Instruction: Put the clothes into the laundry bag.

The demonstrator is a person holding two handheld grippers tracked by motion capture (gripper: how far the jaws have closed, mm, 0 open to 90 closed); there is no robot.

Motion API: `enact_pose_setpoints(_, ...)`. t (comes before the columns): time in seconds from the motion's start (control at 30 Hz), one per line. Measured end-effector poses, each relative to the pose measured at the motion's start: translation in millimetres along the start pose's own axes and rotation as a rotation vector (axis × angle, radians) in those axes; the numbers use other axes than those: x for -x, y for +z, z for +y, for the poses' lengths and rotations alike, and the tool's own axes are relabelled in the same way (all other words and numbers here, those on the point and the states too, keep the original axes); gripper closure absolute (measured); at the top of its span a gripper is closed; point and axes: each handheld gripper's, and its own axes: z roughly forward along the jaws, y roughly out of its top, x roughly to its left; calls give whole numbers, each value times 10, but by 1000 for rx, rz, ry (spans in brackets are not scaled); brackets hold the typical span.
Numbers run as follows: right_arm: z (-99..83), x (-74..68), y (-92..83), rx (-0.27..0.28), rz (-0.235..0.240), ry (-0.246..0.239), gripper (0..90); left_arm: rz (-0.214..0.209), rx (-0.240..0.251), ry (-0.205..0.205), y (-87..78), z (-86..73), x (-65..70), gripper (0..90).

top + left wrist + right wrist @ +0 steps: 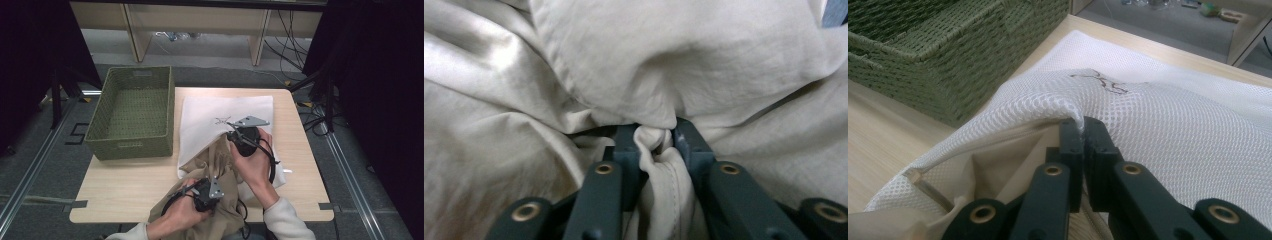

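- Woven green basket (131, 115): rectangular, open-topped, standing at the left rear of the worktop, its left side reaching beyond the edge; a small label on its near wall.
- Worktop (125, 185): pale wood grain, rounded corners.
- Floor (45, 165): grey, crossed by metal rails (27, 175) on both sides.
- Pale wooden shelving (135, 30) at the rear, with loose cables (285, 45) beside it.
- Black curtains (30, 60) at both sides.

both grippers' jaws seemingly clamped.
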Motion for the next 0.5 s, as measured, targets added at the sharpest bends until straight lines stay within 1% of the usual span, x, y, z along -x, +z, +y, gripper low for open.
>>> enact_pose_setpoints(0.03, 2, 7, -5, 3, -7, -10, 886, 1, 10, -9, -10, 0, -6, 768)
enact_pose_setpoints(0.07, -3, 3, 10, 13, 2, -9, 887, -3, 18, -13, -23, 2, -16, 778)
enact_pose_setpoints(0.1, 1, 10, 12, 16, 1, -18, 886, -7, 22, -15, -34, 4, -27, 785)
enact_pose_setpoints(0.13, 4, 5, 8, 14, 5, -9, 887, -11, 34, -26, -61, 10, -42, 790)
enact_pose_setpoints(0.17, 4, 5, 7, 14, 5, -11, 887, -10, 41, -31, -84, 17, -56, 795)
enact_pose_setpoints(0.2, 7, 5, -3, 7, 5, -9, 887, -8, 49, -39, -101, 20, -63, 796)
enact_pose_setpoints(0.23, 7, -3, -9, 3, 4, 3, 887, -6, 63, -44, -128, 26, -79, 798)
enact_pose_setpoints(0.27, 11, -1, -7, 9, 4, 0, 887, -4, 67, -51, -145, 30, -84, 800)
enact_pose_setpoints(0.3, 11, 9, -11, 10, 2, -13, 887, -1, 73, -53, -166, 34, -96, 801)
enact_pose_setpoints(0.47, 14, -7, -13, 16, 1, -9, 887, 17, 115, -74, -269, 68, -155, 808)
enact_pose_setpoints(0.5, 18, -11, -25, 12, 0, 1, 887, 23, 127, -80, -289, 75, -164, 810)
